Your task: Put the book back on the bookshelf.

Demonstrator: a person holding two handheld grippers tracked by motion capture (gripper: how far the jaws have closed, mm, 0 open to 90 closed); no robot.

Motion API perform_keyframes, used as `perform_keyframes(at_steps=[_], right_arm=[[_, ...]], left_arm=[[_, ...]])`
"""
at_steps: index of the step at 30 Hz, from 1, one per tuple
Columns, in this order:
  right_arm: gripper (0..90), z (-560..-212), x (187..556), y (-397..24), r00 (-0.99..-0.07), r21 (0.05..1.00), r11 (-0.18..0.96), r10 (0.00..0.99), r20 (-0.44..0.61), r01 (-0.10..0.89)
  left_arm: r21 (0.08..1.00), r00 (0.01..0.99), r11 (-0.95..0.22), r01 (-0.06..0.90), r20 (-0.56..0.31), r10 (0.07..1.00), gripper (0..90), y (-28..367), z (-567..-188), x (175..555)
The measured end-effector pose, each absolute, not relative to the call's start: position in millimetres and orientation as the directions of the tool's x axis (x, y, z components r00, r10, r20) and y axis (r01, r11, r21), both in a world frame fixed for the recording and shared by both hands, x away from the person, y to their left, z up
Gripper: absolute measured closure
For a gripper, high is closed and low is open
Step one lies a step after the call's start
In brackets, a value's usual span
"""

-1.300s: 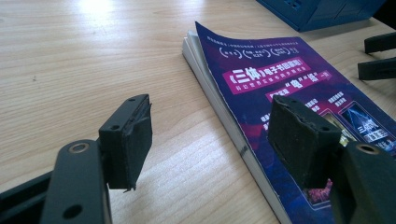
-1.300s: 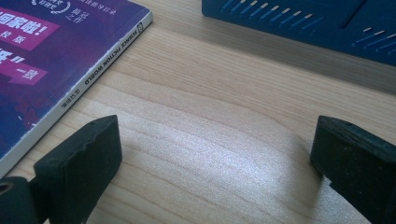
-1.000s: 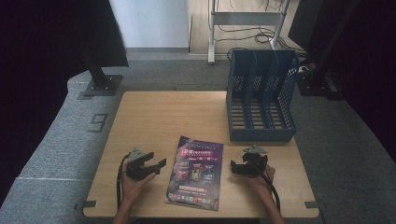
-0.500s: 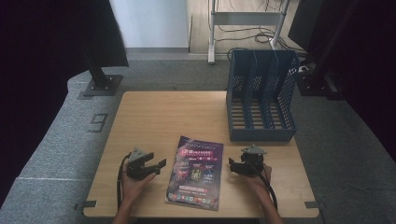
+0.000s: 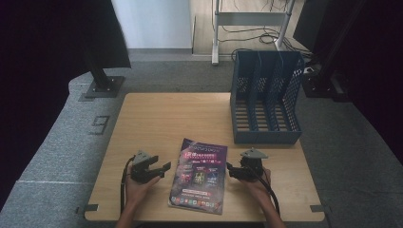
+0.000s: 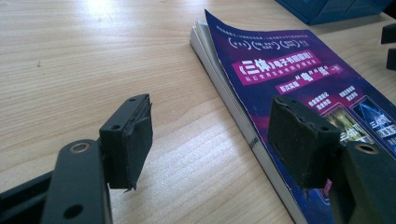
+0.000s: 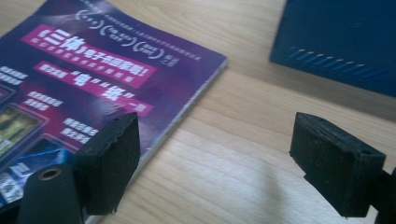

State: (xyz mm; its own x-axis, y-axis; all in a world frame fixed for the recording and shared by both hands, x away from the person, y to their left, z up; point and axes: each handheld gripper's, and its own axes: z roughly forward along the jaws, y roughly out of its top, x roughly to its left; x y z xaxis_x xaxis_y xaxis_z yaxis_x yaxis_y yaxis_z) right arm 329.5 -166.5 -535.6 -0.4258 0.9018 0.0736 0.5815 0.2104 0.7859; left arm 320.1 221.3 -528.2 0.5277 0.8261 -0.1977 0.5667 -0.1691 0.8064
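The magazine's (image 5: 199, 175) near end runs off the bottom of both gripper views, and its small cover print is too fine to read from the high view. The file rack (image 5: 266, 102) is cut to a dark blue corner at 1 o'clock in the right gripper view. From above, the magazine lies flat near the front edge of the table (image 5: 171, 118), slightly tilted, its lower corners close to that edge. Bare wood spreads from 10 to 12 o'clock of it, with the file rack standing at 1 o'clock, near the table's right edge. The left gripper (image 5: 159, 169) sits at 9 o'clock of the magazine, just beside its long edge, jaws wide apart with nothing between them. In the left gripper view its right pad (image 6: 303, 140) hangs over the cover while the left pad (image 6: 133, 140) is over bare wood. The right gripper (image 5: 233, 171) sits at 3 o'clock, also spread wide and empty, one pad (image 7: 112, 161) above the magazine's (image 7: 107, 79) edge, the other (image 7: 334, 161) over wood.
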Motion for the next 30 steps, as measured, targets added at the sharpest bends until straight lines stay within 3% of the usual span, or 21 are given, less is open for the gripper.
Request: perform_keyframes(at_steps=[18,30], right_arm=[[16.9,-530,339,-126,-0.488,0.770,0.253,0.868,0.087,0.586],[15.5,-548,338,-111,-0.515,0.742,0.280,0.851,0.103,0.610]], left_arm=[[0.806,0.530,-0.172,0.566,-0.196,0.825,31.1,220,-528,319],[0.799,0.549,-0.202,0.566,-0.183,0.815,30.6,208,-531,318]])
